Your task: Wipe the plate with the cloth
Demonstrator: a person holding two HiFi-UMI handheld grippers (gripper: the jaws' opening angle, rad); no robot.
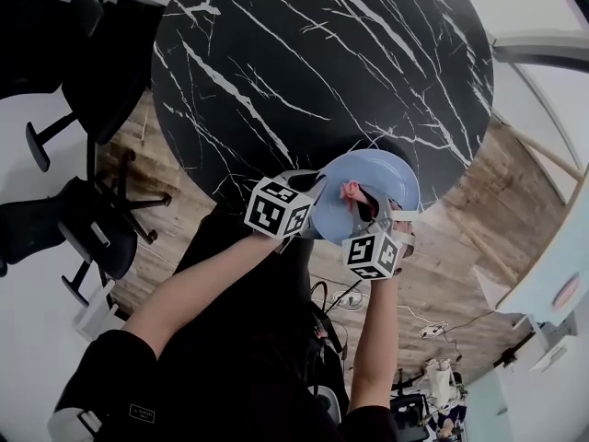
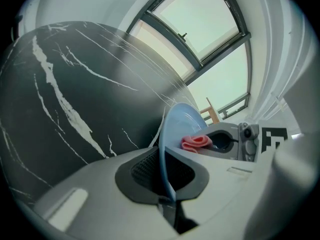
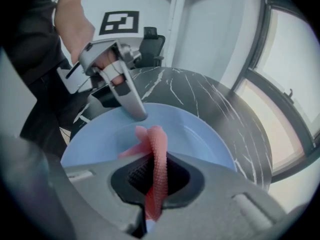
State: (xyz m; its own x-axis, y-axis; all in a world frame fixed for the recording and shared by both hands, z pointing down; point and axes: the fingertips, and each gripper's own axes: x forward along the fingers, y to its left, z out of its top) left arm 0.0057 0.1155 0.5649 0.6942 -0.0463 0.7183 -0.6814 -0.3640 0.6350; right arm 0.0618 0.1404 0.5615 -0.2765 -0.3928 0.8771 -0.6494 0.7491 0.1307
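A light blue plate (image 1: 373,187) is held up over the near edge of the black marble table (image 1: 313,72). My left gripper (image 1: 313,212) is shut on the plate's left rim (image 2: 165,149), which runs edge-on between its jaws. My right gripper (image 1: 361,212) is shut on a pink cloth (image 3: 156,169). The cloth's free end (image 1: 351,191) lies against the plate's face (image 3: 200,134). In the left gripper view the pink cloth (image 2: 196,142) shows at the plate's inner side, with the right gripper (image 2: 220,143) behind it.
Black office chairs (image 1: 83,81) stand at the left of the table on a wooden floor (image 1: 515,201). Cables and a white plug (image 1: 350,300) lie on the floor under my arms. Large windows (image 2: 210,29) rise beyond the table.
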